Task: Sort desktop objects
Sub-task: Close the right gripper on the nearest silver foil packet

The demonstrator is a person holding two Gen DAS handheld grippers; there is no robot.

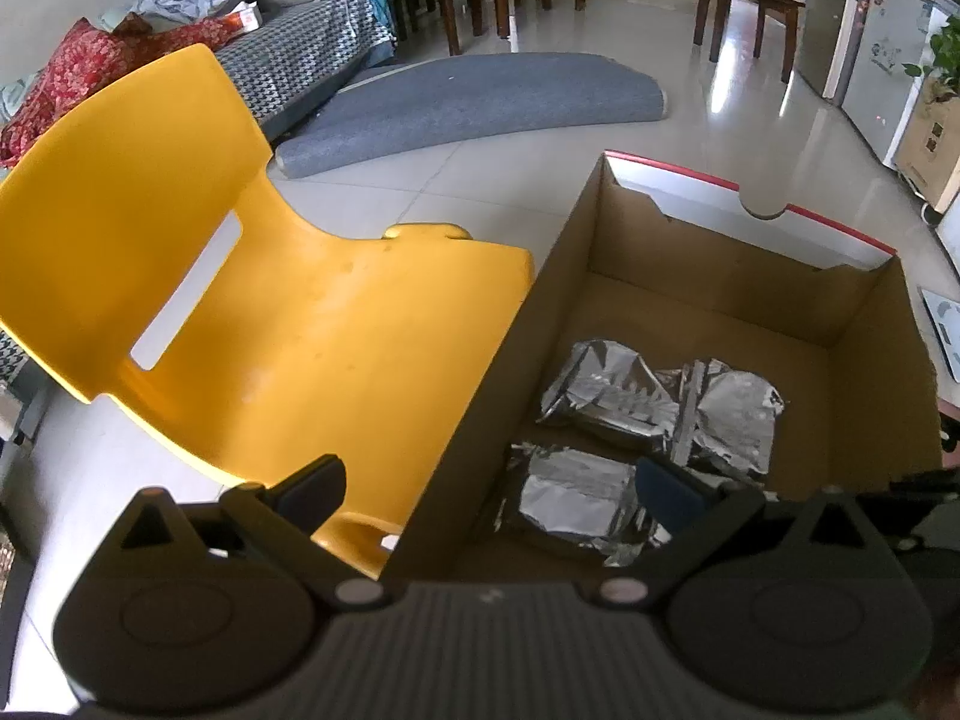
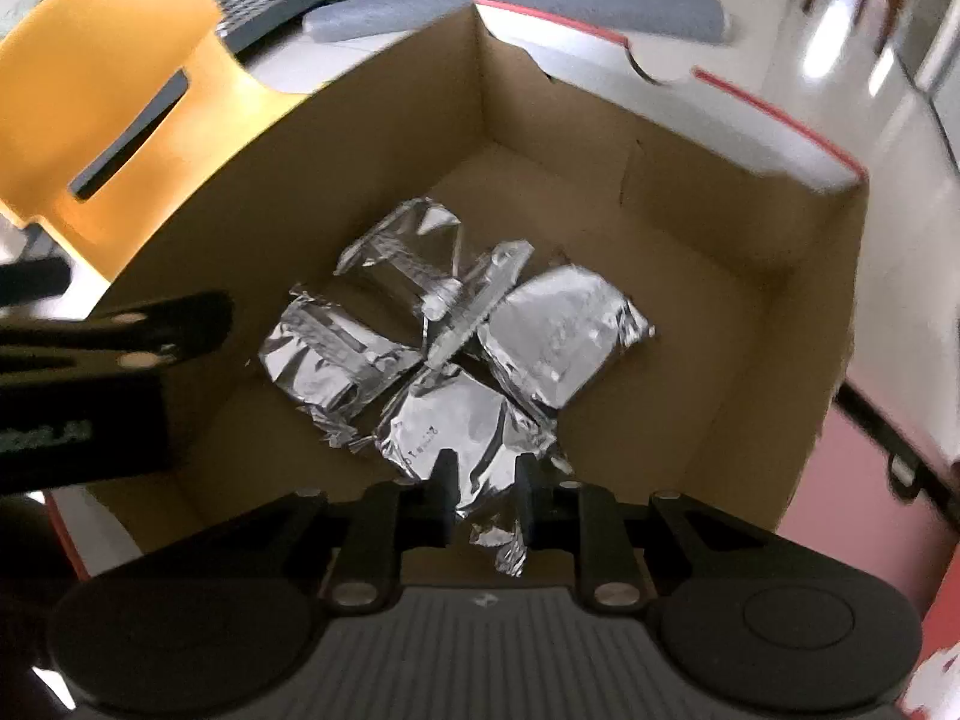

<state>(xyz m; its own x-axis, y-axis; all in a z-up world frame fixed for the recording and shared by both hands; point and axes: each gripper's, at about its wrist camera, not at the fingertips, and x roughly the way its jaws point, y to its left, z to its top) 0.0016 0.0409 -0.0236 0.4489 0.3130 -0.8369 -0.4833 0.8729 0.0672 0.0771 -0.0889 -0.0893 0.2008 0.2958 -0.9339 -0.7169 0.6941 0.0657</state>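
While the right gripper (image 2: pixel 483 495) pinches a foil packet (image 2: pixel 462 426), the left gripper (image 1: pixel 489 495) gapes empty.
Packet extends forward from right fingertips, over the cardboard box (image 2: pixel 690 192).

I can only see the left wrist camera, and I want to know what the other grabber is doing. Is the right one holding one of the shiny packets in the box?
Observer: Yes. The right gripper is shut on the crinkled edge of the nearest foil packet, inside the cardboard box.
Operator: How many shiny packets are there? I only see three.
Observer: The right wrist view shows four, bunched together on the box floor. The pinched one is the fourth, closest to that camera.
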